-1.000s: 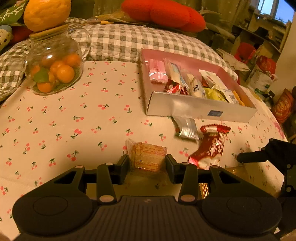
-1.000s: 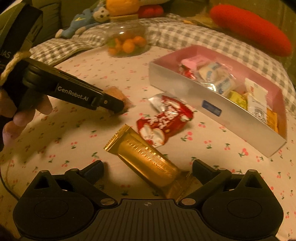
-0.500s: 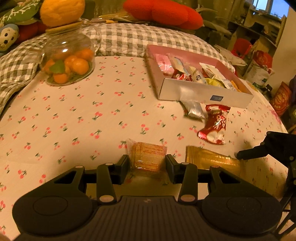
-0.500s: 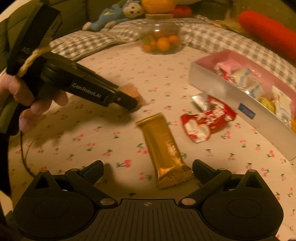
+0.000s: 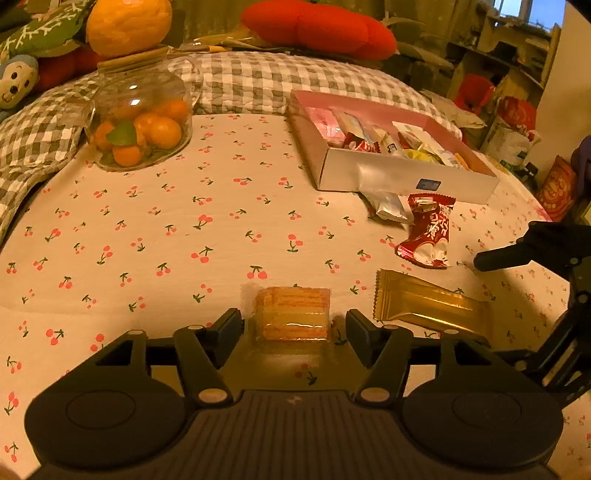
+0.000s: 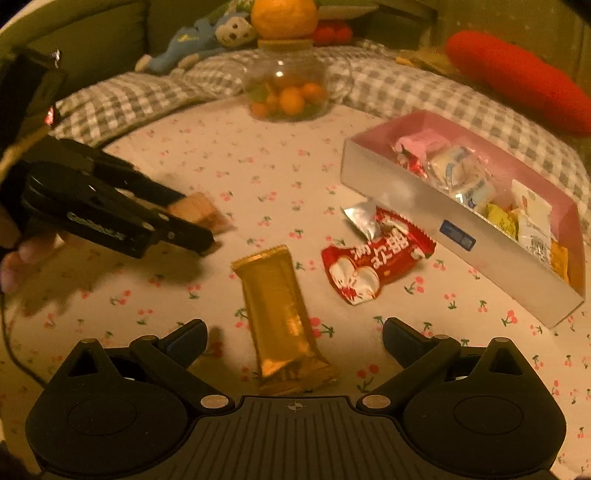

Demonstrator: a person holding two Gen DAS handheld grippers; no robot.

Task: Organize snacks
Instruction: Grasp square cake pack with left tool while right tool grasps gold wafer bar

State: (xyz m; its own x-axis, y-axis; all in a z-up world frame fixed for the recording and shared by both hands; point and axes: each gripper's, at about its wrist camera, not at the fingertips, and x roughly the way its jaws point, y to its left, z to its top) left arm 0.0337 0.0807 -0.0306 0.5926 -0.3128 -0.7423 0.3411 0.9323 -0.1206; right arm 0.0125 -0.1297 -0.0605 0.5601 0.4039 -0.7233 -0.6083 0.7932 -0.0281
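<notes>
My left gripper [image 5: 291, 323] stands with its jaws slightly apart on either side of an orange wrapped cake snack [image 5: 292, 312], with small gaps showing; the snack seems lifted a little. It also shows in the right wrist view [image 6: 197, 210]. My right gripper [image 6: 293, 338] is open, and a gold bar [image 6: 279, 314] lies on the cloth between its fingers. A red packet [image 6: 373, 264] and a silver packet [image 6: 360, 219] lie in front of the pink-lined snack box [image 6: 417, 206], which holds several snacks.
A glass jar of oranges [image 5: 140, 125] stands at the back left on the cherry-print cloth [image 5: 166, 229]. Checked cushion [image 5: 266, 79], plush toys and a red pillow [image 5: 317, 27] lie behind. The right gripper's finger [image 5: 517, 253] shows at the right edge.
Both grippers have drawn back from the box. The left gripper's jaws have opened wider around the cake snack. The gold bar now lies more upright between the right fingers.
</notes>
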